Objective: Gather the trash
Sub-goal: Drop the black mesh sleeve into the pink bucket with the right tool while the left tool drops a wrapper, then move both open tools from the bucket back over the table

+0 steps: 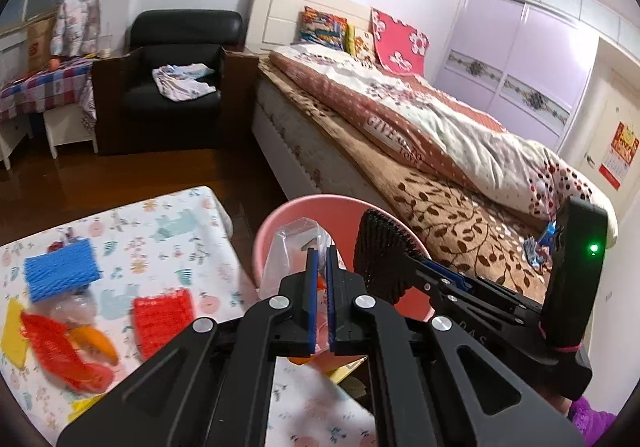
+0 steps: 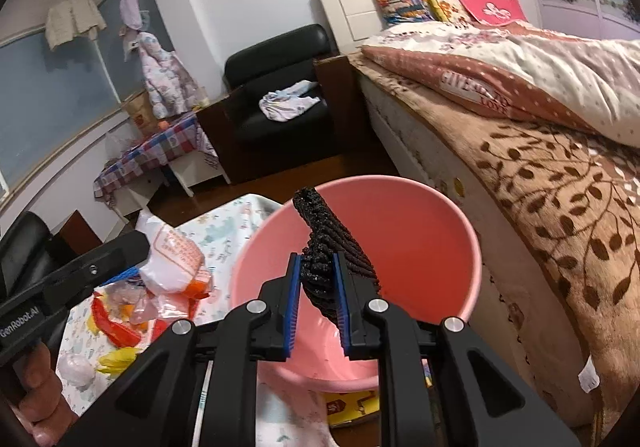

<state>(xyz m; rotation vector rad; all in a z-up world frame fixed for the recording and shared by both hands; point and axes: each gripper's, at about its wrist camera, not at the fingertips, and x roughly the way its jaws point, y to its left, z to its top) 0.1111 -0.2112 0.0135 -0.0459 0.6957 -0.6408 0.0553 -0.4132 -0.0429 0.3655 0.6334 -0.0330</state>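
**Both grippers loaded at the pink bucket**

Bedroom floor, low table with a printed cloth [image 1: 168, 223], and right up close the left gripper [image 1: 321, 263] is clamped tight on a clear plastic wrapper [image 1: 292, 247], holding it at the near rim of the pink bucket [image 2: 448, 231]. Alongside it, the right gripper [image 2: 317, 271] pinches a black foam net [image 2: 324, 247], and that piece hangs squarely over the bucket's mouth! Both tools tilt downward toward the bucket, side by side; a hand [image 2: 36, 399] shows on the left tool's grip.

So two pieces look ready to drop, but the bucket's visible inside looks bare. Plenty remains on the table: a blue foam net [image 1: 62, 271], a red foam net [image 1: 162, 321], red and orange wrappers [image 1: 64, 355], yellow scraps. Early going, I'd judge. Beyond, the bed [image 1: 440, 151] and a black armchair [image 1: 176, 59] sit untouched.
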